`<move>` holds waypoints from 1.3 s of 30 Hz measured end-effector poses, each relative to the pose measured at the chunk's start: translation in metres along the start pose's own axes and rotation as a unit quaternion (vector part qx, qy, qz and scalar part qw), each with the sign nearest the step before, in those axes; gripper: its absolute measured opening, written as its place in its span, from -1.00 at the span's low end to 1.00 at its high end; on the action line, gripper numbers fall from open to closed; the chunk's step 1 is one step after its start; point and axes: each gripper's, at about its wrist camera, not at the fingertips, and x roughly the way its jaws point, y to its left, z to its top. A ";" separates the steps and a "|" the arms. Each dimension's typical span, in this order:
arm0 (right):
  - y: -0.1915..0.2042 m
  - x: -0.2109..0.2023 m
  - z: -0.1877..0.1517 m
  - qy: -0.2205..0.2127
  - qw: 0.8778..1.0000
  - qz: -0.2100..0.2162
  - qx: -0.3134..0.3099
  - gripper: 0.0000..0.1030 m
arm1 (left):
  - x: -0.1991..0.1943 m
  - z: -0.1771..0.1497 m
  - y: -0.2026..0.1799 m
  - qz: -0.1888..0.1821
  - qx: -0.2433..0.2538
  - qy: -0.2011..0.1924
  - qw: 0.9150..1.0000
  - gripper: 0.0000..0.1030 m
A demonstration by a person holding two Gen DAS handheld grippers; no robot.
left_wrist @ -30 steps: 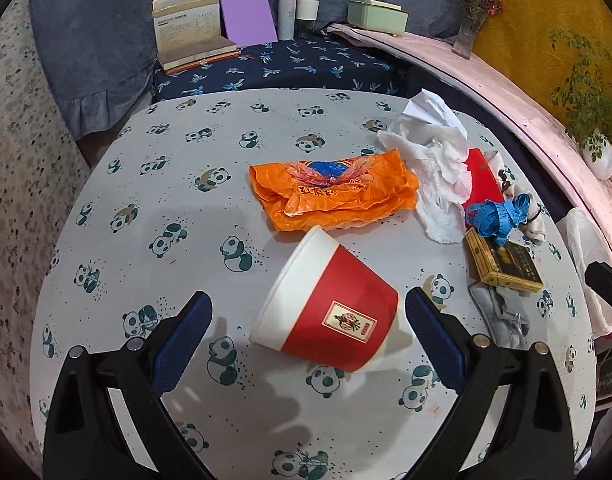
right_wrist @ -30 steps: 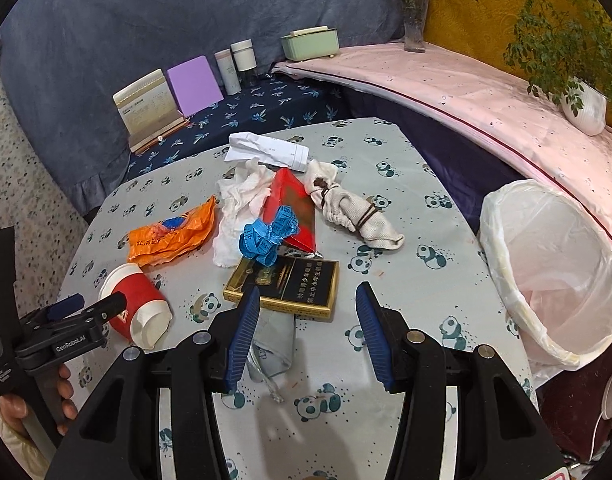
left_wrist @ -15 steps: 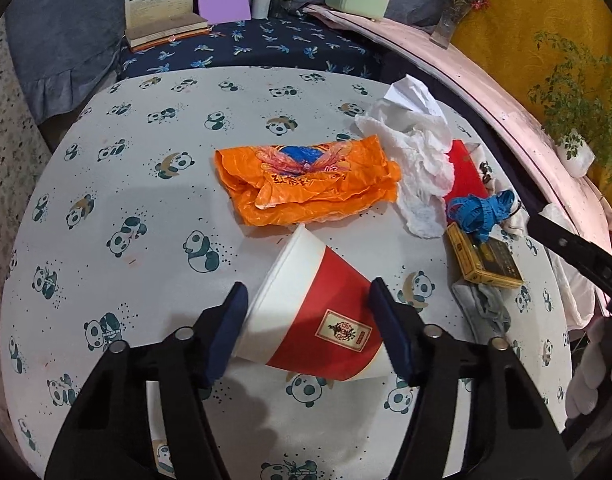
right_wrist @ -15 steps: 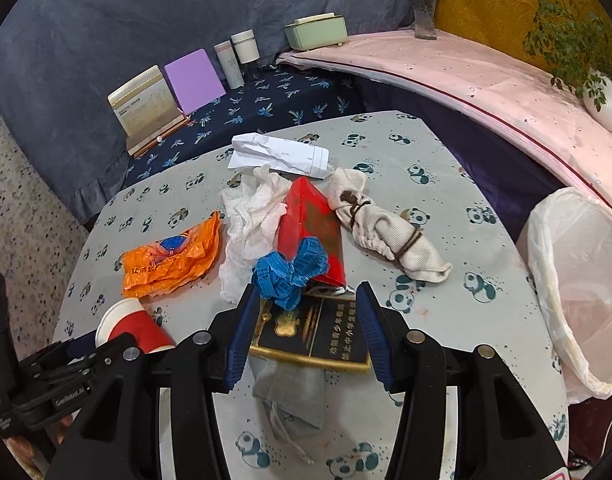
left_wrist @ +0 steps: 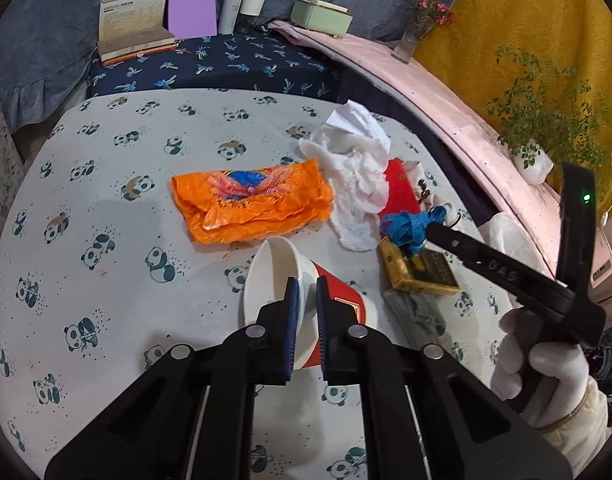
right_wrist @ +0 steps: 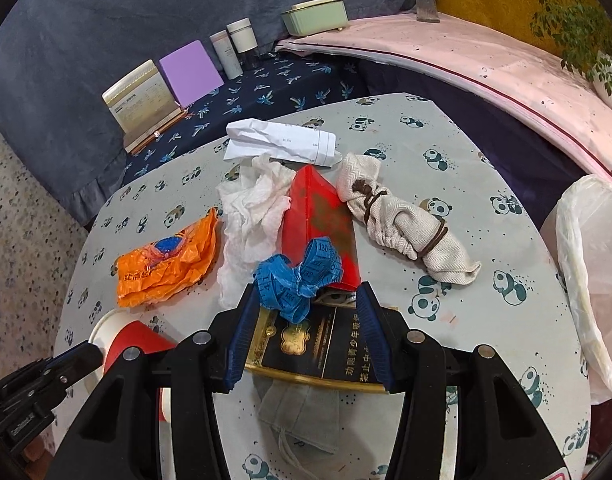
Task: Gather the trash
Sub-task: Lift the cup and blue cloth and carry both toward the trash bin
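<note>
Table point(right_wrist: 486, 320): paper cup point(left_wrist: 306, 292) nearest left; plastic wrapper point(left_wrist: 249, 200) behind it; tissue point(right_wrist: 253, 216) right of wrapper; tape measure point(right_wrist: 297, 276) atop box point(right_wrist: 318, 344); bin bag point(right_wrist: 594, 272) far right

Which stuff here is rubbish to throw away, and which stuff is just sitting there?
Rubbish, probably: paper cup pinched in the left gripper, orange wrapper, crumpled tissue, receipt, cigarette box; bin bag takes it.

Just sitting: purple card, two jars, green box, potted plant.

Bright, sharp, edges fisheye-warped
</note>
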 end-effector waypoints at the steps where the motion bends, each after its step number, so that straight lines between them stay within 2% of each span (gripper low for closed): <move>1: -0.001 0.002 0.001 0.000 1.000 0.000 0.002 -0.05 | 0.000 0.002 -0.002 0.000 0.000 -0.003 1.000 -0.86; 5: -0.002 0.010 0.006 0.002 1.000 0.000 0.007 -0.05 | 0.004 0.009 -0.005 -0.001 -0.003 -0.007 1.000 -0.87; 8: -0.001 0.017 0.006 0.007 1.000 0.009 0.008 -0.34 | 0.006 0.011 -0.005 0.000 -0.003 -0.006 1.000 -0.87; 13: 0.002 0.008 0.001 -0.007 1.000 0.020 0.001 -0.51 | 0.004 0.012 -0.008 0.001 -0.008 -0.008 1.000 -0.89; 24: -0.008 -0.050 0.000 -0.058 0.998 0.027 0.003 -0.54 | -0.017 0.015 -0.037 0.000 0.019 -0.033 0.999 -0.94; 29: -0.025 -0.075 -0.004 -0.080 0.997 0.008 0.007 -0.54 | -0.026 0.020 -0.064 -0.008 0.040 -0.045 0.998 -0.94; 39: -0.086 -0.111 -0.014 -0.110 0.992 -0.023 0.055 -0.54 | -0.022 0.024 -0.143 -0.046 0.096 -0.052 0.993 -0.94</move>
